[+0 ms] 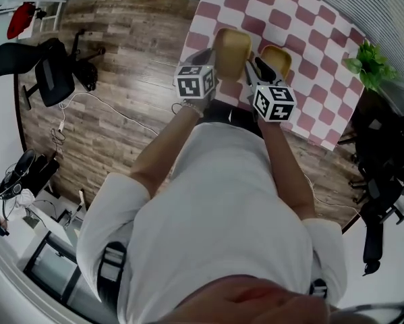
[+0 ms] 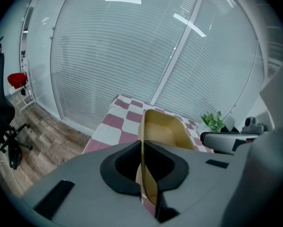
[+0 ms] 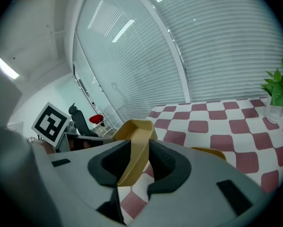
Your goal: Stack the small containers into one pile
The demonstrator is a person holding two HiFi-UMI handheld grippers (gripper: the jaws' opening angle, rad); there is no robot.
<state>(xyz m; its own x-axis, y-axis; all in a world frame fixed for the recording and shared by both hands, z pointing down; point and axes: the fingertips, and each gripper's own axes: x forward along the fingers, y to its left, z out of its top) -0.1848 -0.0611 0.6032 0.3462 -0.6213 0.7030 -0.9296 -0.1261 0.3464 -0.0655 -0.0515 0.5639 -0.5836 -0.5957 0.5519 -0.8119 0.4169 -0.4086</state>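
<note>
Head view: a yellow container (image 1: 232,51) is held over the checkered table (image 1: 309,25). One wall is pinched by the left gripper (image 2: 142,164), and the opposite wall, apparently, by the right gripper (image 3: 134,162). A second container (image 1: 277,58) lies just beside, so nesting appears to be in hand, and a squared, level lowering is called for.

Left tool (image 2: 142,161) clamped, right tool (image 3: 138,161) clamped, both arms (image 1: 291,174) extended forward

No readable text, numbers or brands. Only square code patterns on left cube (image 1: 195,81) and right cube (image 1: 274,102).
</note>
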